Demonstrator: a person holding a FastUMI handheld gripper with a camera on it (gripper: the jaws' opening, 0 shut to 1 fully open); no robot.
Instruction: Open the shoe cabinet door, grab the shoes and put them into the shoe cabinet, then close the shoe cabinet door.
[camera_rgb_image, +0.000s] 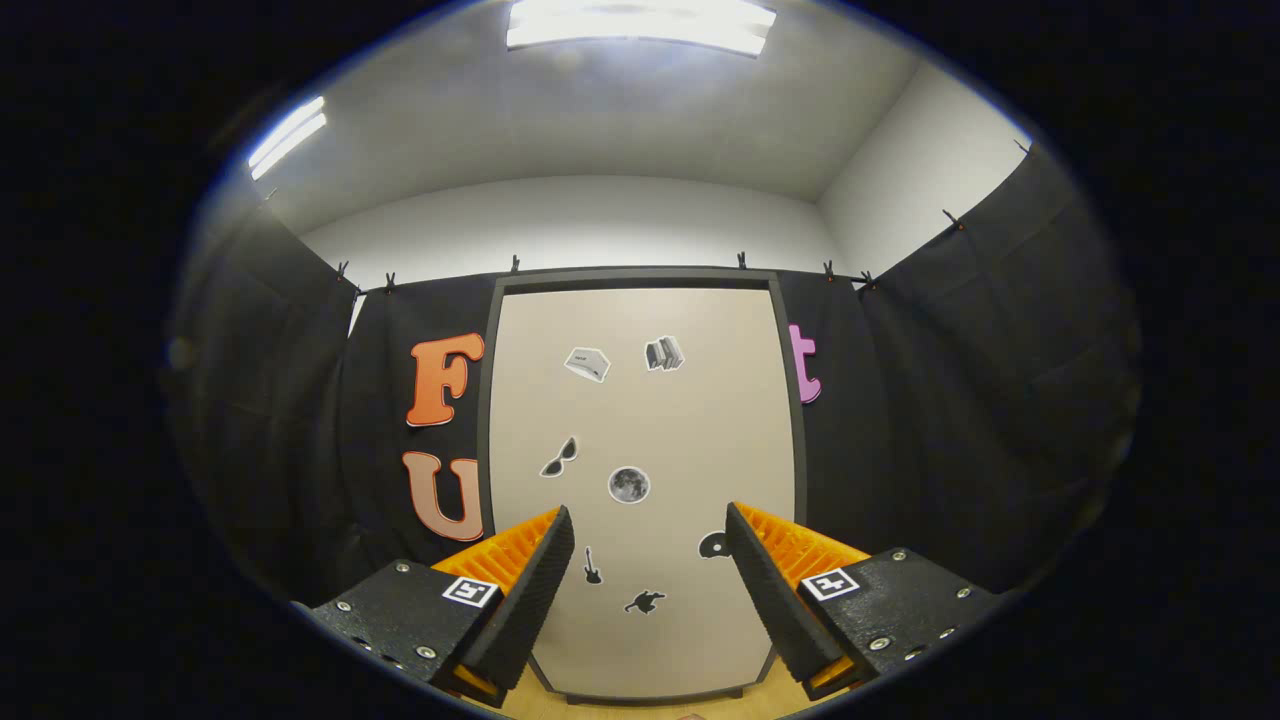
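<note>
Gripper: the gripper (650, 570) faces the cabinet head-on with its fingers spread wide and nothing between them; no finger touches anything
Shoe cabinet door: the shoe cabinet door (640, 420) stands shut, a pale upright panel in a dark frame (487, 400), straight ahead beyond the fingers
Why it is held so: squaring the open fingers to the door looks like the approach to the first step, opening it; I judge the task to be at its very start
Handle: no knob or pull can be made out on the panel, so where to grip or push is unclear; an edge may be the place to catch
Stickers: small stickers dot the door, among them sunglasses (560, 457), a moon disc (629, 485), a guitar (592, 566) and books (664, 353); they are flat and offer no hold
Shoes: no shoes can be placed from here
Surroundings: black cloth wall (960, 400) hangs on both sides of the cabinet, clipped along its top; white room wall (570, 220) and ceiling lights (640, 25) above
Floor: a strip of wood-toned floor (620, 705) lies at the cabinet's foot
Obstacles: nothing stands between the fingers and the door
</note>
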